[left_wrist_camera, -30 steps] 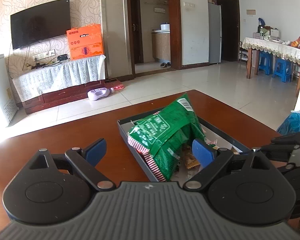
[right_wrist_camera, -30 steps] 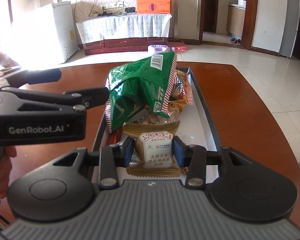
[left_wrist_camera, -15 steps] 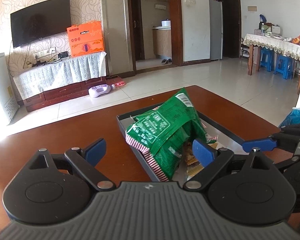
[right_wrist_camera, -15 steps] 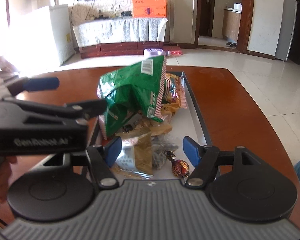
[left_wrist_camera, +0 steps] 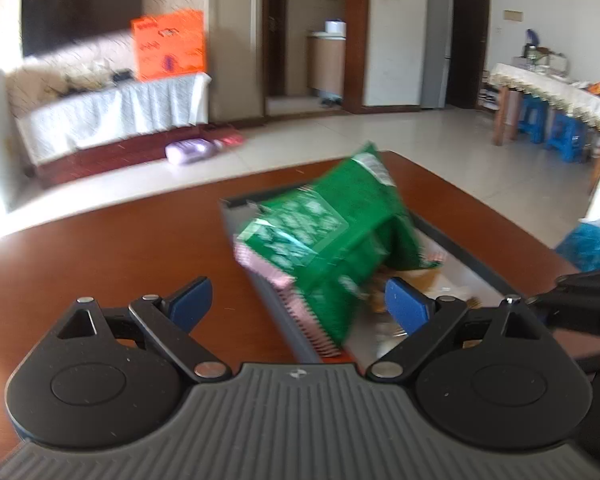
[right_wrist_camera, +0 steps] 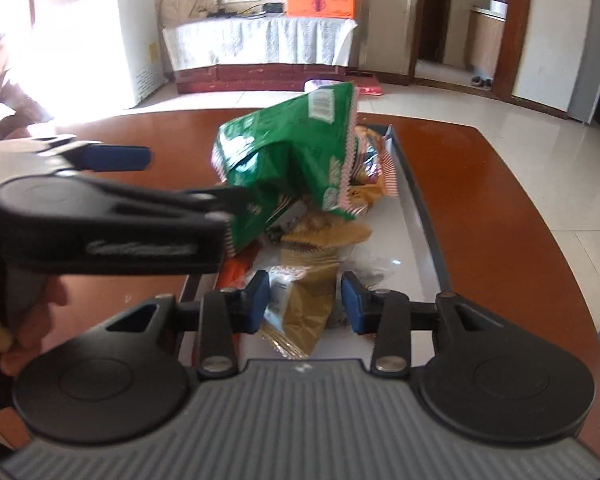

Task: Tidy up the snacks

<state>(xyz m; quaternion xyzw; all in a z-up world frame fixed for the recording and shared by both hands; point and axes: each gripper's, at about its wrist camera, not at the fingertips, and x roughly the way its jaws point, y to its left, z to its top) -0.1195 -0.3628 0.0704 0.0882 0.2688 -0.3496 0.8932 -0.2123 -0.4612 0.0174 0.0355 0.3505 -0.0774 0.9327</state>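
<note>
Tabletop tray (right_wrist_camera: 428, 236) heaped with snack packets (right_wrist_camera: 292, 168)

The tray (right_wrist_camera: 428, 240) is sitting on the desk (right_wrist_camera: 480, 208), snack packets piling inside it, the big bag (right_wrist_camera: 300, 152) leaning on top of them.

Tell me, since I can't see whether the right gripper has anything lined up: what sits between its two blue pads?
A gold snack packet in the tray sits between the closing right gripper's pads, seen in the right wrist view.
</note>
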